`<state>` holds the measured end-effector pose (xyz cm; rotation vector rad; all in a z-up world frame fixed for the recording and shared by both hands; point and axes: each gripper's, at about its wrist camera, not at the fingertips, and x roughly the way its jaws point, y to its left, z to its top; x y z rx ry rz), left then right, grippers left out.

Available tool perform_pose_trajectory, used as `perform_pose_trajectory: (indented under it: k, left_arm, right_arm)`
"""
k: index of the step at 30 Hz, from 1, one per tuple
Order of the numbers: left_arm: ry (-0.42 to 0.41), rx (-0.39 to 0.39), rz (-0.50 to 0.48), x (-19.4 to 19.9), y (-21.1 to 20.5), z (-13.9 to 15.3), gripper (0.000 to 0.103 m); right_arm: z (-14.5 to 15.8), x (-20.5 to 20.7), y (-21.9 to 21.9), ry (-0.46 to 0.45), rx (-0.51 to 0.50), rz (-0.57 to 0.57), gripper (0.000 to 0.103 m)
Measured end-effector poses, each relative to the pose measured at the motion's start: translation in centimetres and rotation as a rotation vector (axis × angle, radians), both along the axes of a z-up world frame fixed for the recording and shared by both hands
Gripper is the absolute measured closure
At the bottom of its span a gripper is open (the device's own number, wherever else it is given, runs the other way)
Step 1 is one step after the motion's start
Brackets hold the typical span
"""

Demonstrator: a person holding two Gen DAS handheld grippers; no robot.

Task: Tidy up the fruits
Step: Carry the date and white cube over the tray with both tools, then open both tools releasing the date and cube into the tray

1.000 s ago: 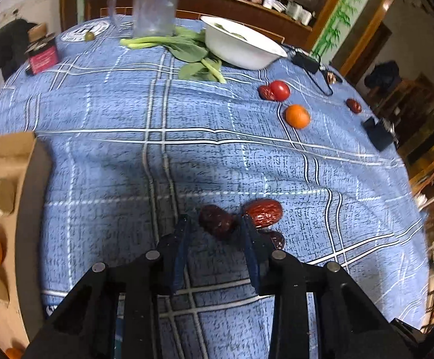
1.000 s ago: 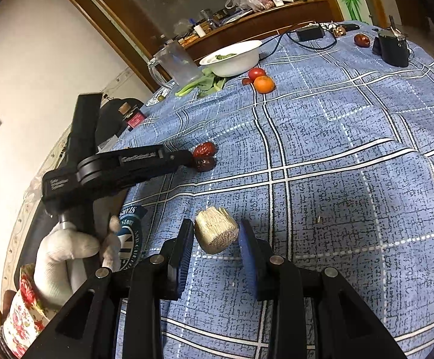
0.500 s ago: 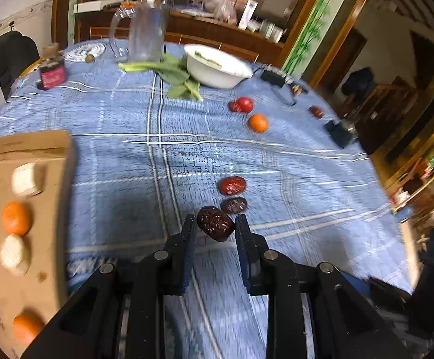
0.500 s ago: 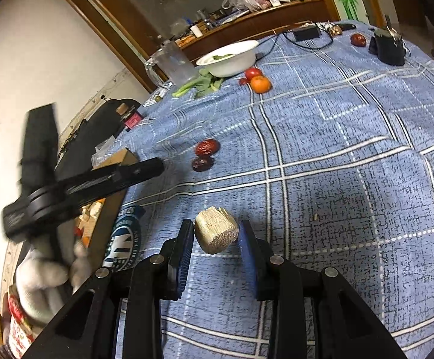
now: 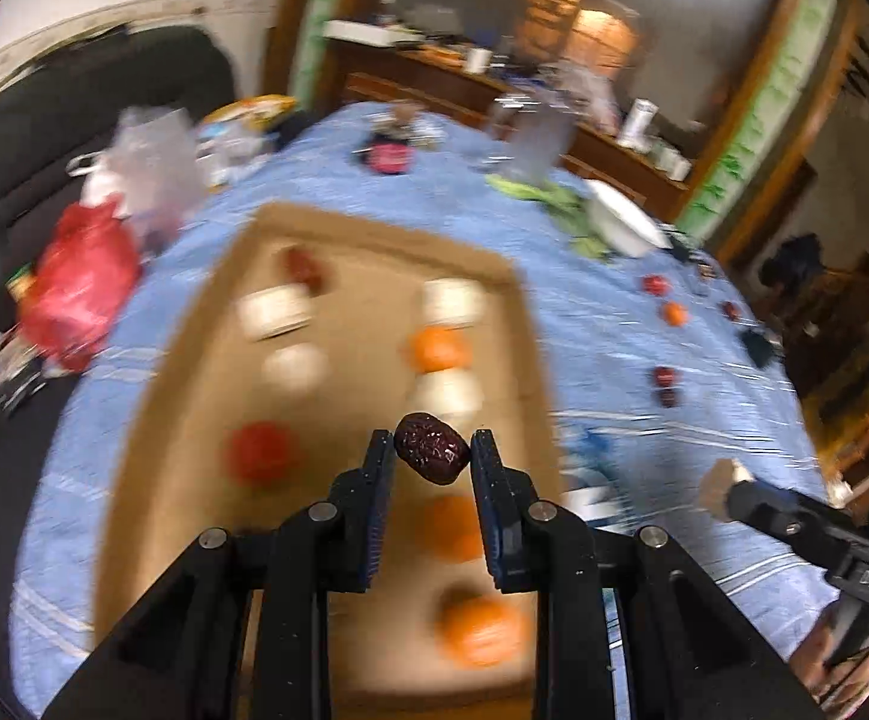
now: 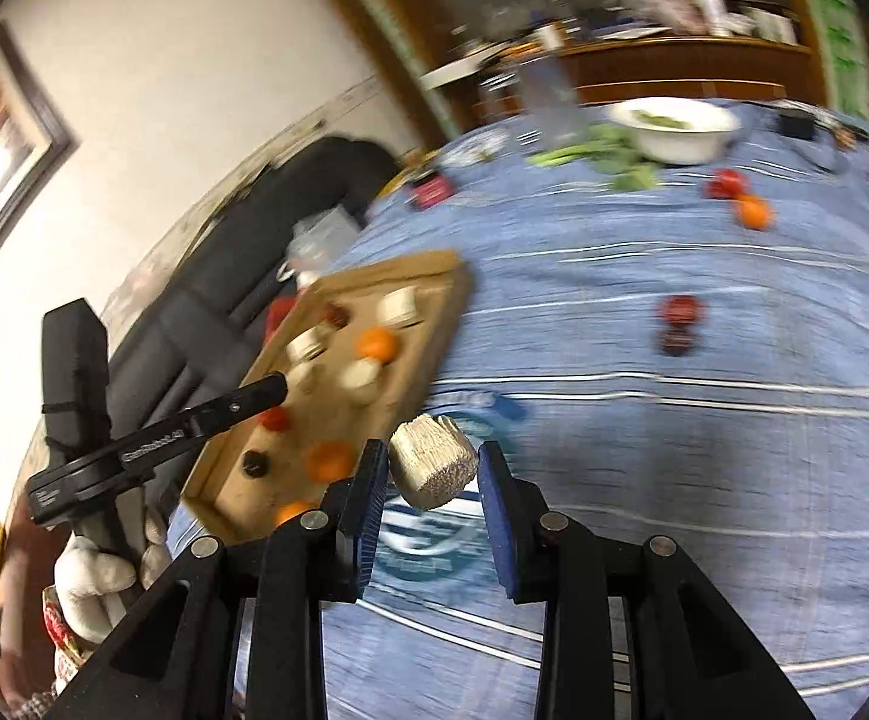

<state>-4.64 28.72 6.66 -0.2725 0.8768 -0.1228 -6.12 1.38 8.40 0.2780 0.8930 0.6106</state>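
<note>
My left gripper is shut on a dark red date and holds it above the cardboard tray. The tray holds oranges, a red tomato, a date and pale cut chunks. My right gripper is shut on a pale fibrous chunk, above the blue cloth just right of the tray. The left gripper shows over the tray in the right wrist view. Two dates, a tomato and an orange lie on the cloth.
A white bowl with greens beside it and a clear jug stand at the far side. A red bag and plastic bags lie left of the tray. A round printed logo marks the cloth under the right gripper.
My left gripper lifted the date off the cloth and swung left over the cardboard tray. My right gripper, still holding the chunk, moved left toward the tray.
</note>
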Motion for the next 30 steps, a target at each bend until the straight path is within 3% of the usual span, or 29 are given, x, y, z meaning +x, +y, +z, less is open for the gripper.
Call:
perform_pose_trajectory:
  k: [6, 14, 17, 19, 21, 26, 30]
  left_arm:
    - [0.033, 0.051, 0.072, -1.2, 3.8, -2.3, 0.078]
    - [0.039, 0.077, 0.095, -1.5, 5.4, -3.5, 0.078]
    - [0.031, 0.064, 0.103, -1.7, 5.6, -3.4, 0.076]
    - [0.025, 0.050, 0.113, -2.0, 5.9, -3.2, 0.067]
    - [0.011, 0.032, 0.121, -2.4, 6.3, -2.8, 0.064]
    - [-0.039, 0.010, 0.139, -3.9, 6.3, -1.4, 0.053]
    - [-0.092, 0.011, 0.147, -5.7, 5.5, 0.2, 0.045]
  right_arm:
    - [-1.9, 0.8, 8.5, 0.027, -0.089, 0.119, 0.069]
    - [-3.6, 2.3, 14.9, -0.021, -0.230, 0.160, 0.069]
    - [-4.0, 2.8, 15.9, -0.031, -0.262, 0.169, 0.069]
    - [-4.2, 3.1, 16.3, -0.034, -0.272, 0.165, 0.069]
    - [-4.6, 3.4, 16.2, -0.027, -0.272, 0.154, 0.069]
    - [-4.1, 3.7, 14.4, -0.007, -0.215, 0.108, 0.068]
    - [-2.8, 2.6, 12.2, -0.030, -0.172, 0.071, 0.061]
